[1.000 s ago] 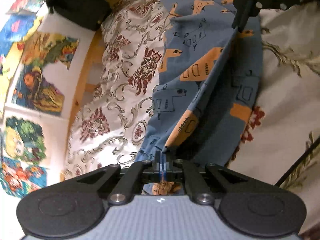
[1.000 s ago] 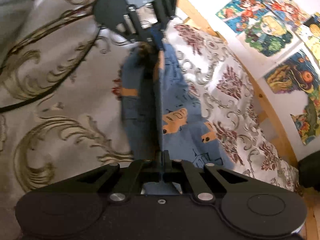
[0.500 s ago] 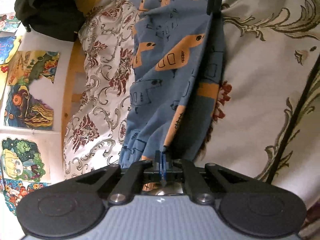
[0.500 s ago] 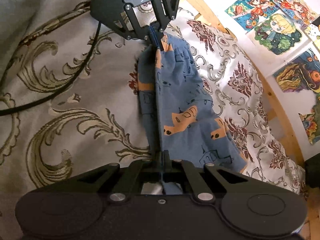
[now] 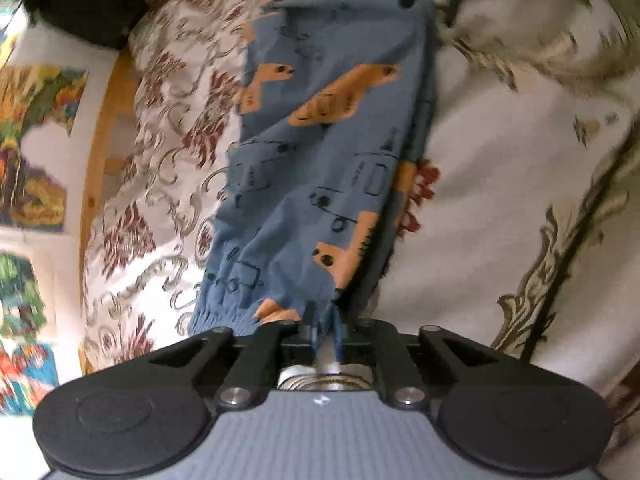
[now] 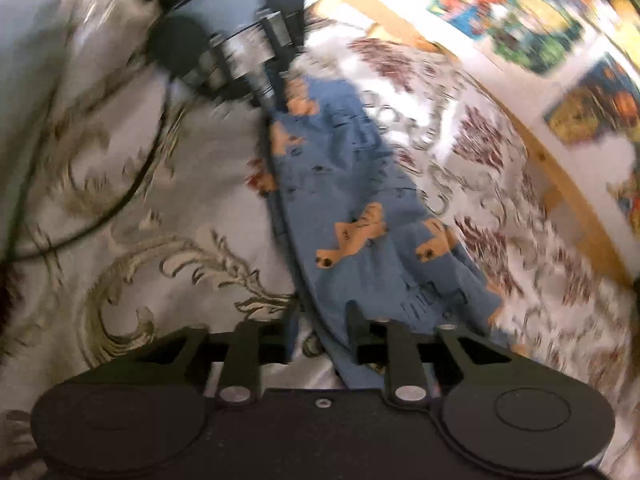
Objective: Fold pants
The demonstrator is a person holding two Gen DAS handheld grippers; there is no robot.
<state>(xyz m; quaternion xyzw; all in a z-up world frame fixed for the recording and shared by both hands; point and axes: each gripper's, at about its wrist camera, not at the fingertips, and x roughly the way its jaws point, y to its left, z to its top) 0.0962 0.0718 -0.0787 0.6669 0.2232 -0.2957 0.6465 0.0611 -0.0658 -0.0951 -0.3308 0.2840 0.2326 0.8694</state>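
Two grippers on this one, and both are at the long folded edge of the pants [image 5: 320, 152], which lie in a lengthwise strip on the patterned bedspread [image 5: 500, 184]. My left gripper [image 5: 325, 326] sits at the cuffed end with its fingers a little apart; there's blue between them, but I honestly can't tell if that's cloth or the pads, so no call on whether it's gripping. My right gripper [image 6: 320, 336] has its fingers clearly spread, with the fabric edge running between them and off past the tips.

I'd say the lengthwise fold is laid down and I'm at the letting-go point. Next is probably backing both out clean without dragging the edge, then grabbing one end for the crosswise fold.

Writing or labels: nothing readable. The pants print is orange shapes and line drawings, and it's all blurry.
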